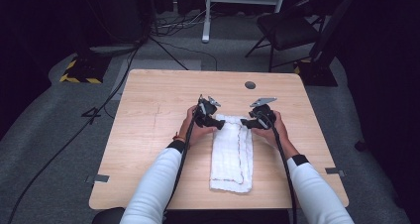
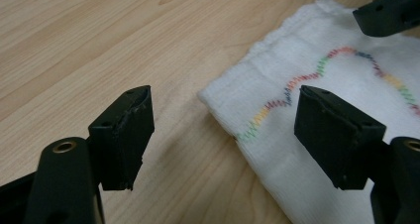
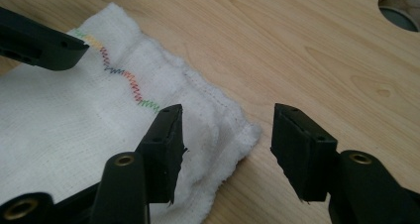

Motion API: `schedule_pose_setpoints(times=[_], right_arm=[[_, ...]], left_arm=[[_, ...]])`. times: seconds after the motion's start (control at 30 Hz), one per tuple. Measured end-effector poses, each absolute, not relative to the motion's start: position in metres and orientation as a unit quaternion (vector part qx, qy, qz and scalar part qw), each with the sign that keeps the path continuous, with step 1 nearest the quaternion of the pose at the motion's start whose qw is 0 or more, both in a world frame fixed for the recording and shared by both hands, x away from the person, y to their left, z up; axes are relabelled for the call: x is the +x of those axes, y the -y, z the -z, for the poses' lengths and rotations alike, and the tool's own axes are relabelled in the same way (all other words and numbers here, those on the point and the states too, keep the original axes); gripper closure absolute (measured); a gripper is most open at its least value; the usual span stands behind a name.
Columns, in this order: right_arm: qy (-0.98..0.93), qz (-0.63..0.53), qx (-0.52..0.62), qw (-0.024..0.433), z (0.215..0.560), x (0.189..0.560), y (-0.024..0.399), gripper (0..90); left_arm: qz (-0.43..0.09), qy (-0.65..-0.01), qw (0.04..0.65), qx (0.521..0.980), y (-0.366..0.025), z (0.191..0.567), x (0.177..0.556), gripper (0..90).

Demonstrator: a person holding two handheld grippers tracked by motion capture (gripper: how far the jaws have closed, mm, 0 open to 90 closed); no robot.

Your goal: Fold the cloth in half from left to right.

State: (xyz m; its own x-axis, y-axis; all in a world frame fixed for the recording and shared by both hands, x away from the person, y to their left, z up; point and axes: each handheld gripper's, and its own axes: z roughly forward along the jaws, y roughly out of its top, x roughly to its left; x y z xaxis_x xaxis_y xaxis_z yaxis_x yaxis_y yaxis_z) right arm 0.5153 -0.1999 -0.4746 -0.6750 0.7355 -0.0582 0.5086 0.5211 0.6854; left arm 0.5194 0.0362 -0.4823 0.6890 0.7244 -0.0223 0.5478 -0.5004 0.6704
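A folded white cloth (image 1: 231, 152) with a multicoloured zigzag stitch lies lengthwise on the wooden table (image 1: 153, 135). My left gripper (image 1: 220, 123) is at the cloth's far left corner and my right gripper (image 1: 244, 123) at its far right corner. In the left gripper view the left gripper (image 2: 230, 135) is open, its jaws either side of the cloth (image 2: 317, 60) corner, one over bare wood and one over the fabric. In the right gripper view the right gripper (image 3: 233, 152) is open astride the other corner of the cloth (image 3: 59, 120). Nothing is pinched.
A round cable hole (image 1: 250, 84) sits in the table's far edge, also in the right gripper view (image 3: 401, 11). Beyond the table stand a black chair (image 1: 287, 28), floor cables and a yellow-black striped base (image 1: 79, 71).
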Motion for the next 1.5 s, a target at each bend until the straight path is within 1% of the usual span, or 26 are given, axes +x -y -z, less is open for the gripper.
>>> schedule_pose_setpoints(times=[0.2, 0.33, 0.4, 0.43, 0.47, 0.53, 0.6, 0.67, 0.73, 0.8, 0.97, 1.33, 1.43, 1.5], right_arm=[[-0.850, -0.322, 0.387, 0.153, 0.485, 0.527, 0.199, 47.0], [-0.847, -0.328, 0.395, 0.134, 0.488, 0.528, 0.201, 50.7], [-0.844, -0.332, 0.403, 0.122, 0.488, 0.528, 0.202, 52.7], [-0.845, -0.332, 0.402, 0.122, 0.488, 0.528, 0.202, 56.7], [-0.848, -0.333, 0.397, 0.115, 0.487, 0.528, 0.201, 64.2], [-0.849, -0.335, 0.394, 0.107, 0.487, 0.526, 0.199, 71.6], [-0.851, -0.340, 0.389, 0.099, 0.487, 0.526, 0.199, 77.6], [-0.852, -0.339, 0.386, 0.098, 0.487, 0.526, 0.199, 80.2], [-0.855, -0.337, 0.381, 0.105, 0.486, 0.526, 0.197, 81.6], [-0.856, -0.333, 0.377, 0.121, 0.485, 0.526, 0.195, 82.4], [-0.849, -0.340, 0.371, 0.159, 0.474, 0.528, 0.196, 83.1], [-0.832, -0.373, 0.350, 0.216, 0.422, 0.528, 0.197, 83.4], [-0.828, -0.380, 0.341, 0.230, 0.411, 0.525, 0.196, 83.3], [-0.829, -0.384, 0.335, 0.230, 0.407, 0.523, 0.197, 83.4]], left_arm=[[-0.116, -0.388, 0.329, 0.853, -0.032, 0.490, 0.530, 23.0], [-0.108, -0.387, 0.329, 0.854, -0.031, 0.493, 0.532, 23.6], [-0.105, -0.378, 0.329, 0.859, -0.031, 0.493, 0.532, 26.1], [-0.099, -0.367, 0.334, 0.862, -0.031, 0.492, 0.531, 28.8], [-0.093, -0.363, 0.339, 0.863, -0.031, 0.492, 0.531, 36.7], [-0.085, -0.357, 0.344, 0.864, -0.031, 0.491, 0.530, 46.4], [-0.073, -0.354, 0.347, 0.866, -0.031, 0.490, 0.530, 58.2], [-0.059, -0.346, 0.347, 0.869, -0.031, 0.490, 0.532, 68.3], [-0.063, -0.341, 0.343, 0.873, -0.028, 0.488, 0.533, 74.2], [-0.077, -0.339, 0.340, 0.874, -0.025, 0.485, 0.534, 79.7], [-0.100, -0.332, 0.349, 0.871, -0.024, 0.470, 0.540, 82.7], [-0.157, -0.316, 0.377, 0.857, -0.027, 0.420, 0.541, 83.4], [-0.162, -0.310, 0.393, 0.850, -0.030, 0.409, 0.538, 83.4], [-0.160, -0.306, 0.397, 0.850, -0.032, 0.406, 0.535, 83.4]])
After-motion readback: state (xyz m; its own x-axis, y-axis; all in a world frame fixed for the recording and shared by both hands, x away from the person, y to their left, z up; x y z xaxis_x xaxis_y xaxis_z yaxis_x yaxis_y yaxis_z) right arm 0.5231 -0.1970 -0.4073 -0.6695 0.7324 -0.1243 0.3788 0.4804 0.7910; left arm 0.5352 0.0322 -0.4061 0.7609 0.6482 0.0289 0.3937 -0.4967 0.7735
